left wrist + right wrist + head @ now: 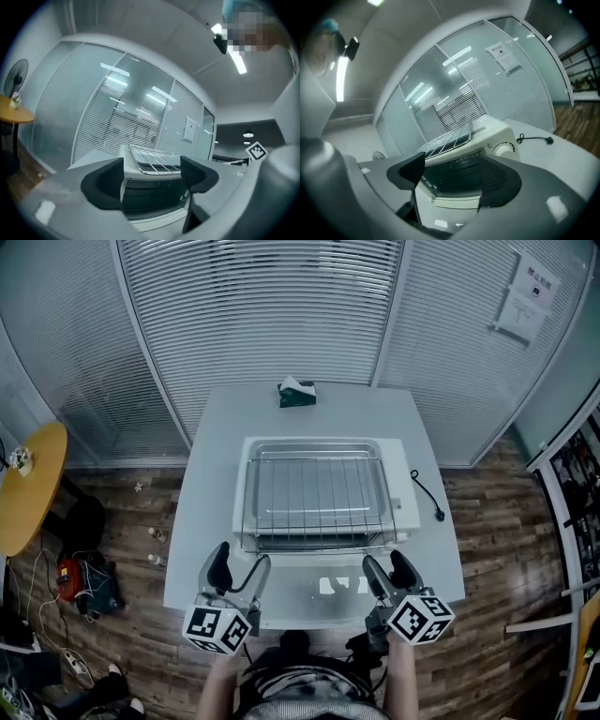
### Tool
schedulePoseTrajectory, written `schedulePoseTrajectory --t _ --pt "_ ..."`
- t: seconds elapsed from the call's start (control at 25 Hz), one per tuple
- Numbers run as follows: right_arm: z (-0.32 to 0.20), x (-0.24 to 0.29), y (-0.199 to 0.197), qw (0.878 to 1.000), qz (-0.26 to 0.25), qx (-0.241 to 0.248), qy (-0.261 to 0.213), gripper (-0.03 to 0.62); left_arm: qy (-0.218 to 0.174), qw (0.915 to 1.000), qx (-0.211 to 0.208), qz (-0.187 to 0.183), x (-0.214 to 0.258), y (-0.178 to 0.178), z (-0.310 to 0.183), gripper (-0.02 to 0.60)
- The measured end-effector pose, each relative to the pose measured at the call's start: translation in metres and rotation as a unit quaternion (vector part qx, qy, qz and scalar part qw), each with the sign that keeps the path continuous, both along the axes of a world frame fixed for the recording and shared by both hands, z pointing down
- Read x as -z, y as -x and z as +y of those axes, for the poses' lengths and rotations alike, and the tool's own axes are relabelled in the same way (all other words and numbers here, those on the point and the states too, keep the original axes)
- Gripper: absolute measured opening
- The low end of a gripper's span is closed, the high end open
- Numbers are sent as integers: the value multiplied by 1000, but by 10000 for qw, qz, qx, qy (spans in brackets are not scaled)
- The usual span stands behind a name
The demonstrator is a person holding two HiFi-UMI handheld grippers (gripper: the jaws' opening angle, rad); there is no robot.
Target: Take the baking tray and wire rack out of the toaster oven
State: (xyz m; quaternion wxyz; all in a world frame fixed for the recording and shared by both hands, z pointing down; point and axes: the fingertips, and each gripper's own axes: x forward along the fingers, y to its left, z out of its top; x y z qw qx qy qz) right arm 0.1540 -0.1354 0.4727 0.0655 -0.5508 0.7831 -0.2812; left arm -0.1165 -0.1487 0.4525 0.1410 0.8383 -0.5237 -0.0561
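Note:
The white toaster oven (405, 495) stands mid-table with its glass door (323, 594) folded down toward me. On its roof lies the wire rack (314, 491), resting over the metal baking tray (314, 448). My left gripper (241, 561) hovers open at the door's left front corner, with nothing between its jaws. My right gripper (386, 561) is open at the door's right front corner, also holding nothing. The left gripper view looks past the open left gripper (152, 176) at the rack (154, 159). The right gripper view shows the open right gripper (454, 176), the rack (445, 140) and the dark oven cavity (464, 171).
A dark green tissue pack (297, 393) sits at the table's far edge. The oven's black power cord (427, 498) lies unplugged on the right. A round yellow table (28, 484) and floor cables (80, 577) are at the left. Glass walls with blinds enclose the back.

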Motion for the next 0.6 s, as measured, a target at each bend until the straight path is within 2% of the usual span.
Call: schedulePoseTrajectory --t 0.16,0.28,0.4,0.6 --pt "0 14 -7 9917 1190 -257 -403 367 -191 9951 -229 -947 -1 -12 3 377" --pt "-7 17 -4 9816 1825 -259 -497 368 -221 9898 -232 -1389 -4 -15 -3 377" --pt "-14 16 -1 9742 2180 -265 -515 367 -212 9871 -309 -1558 -7 -20 -12 376" --pt "-29 17 -3 9749 2142 -238 -556 347 -260 9873 -338 -1532 -5 -26 -26 347"
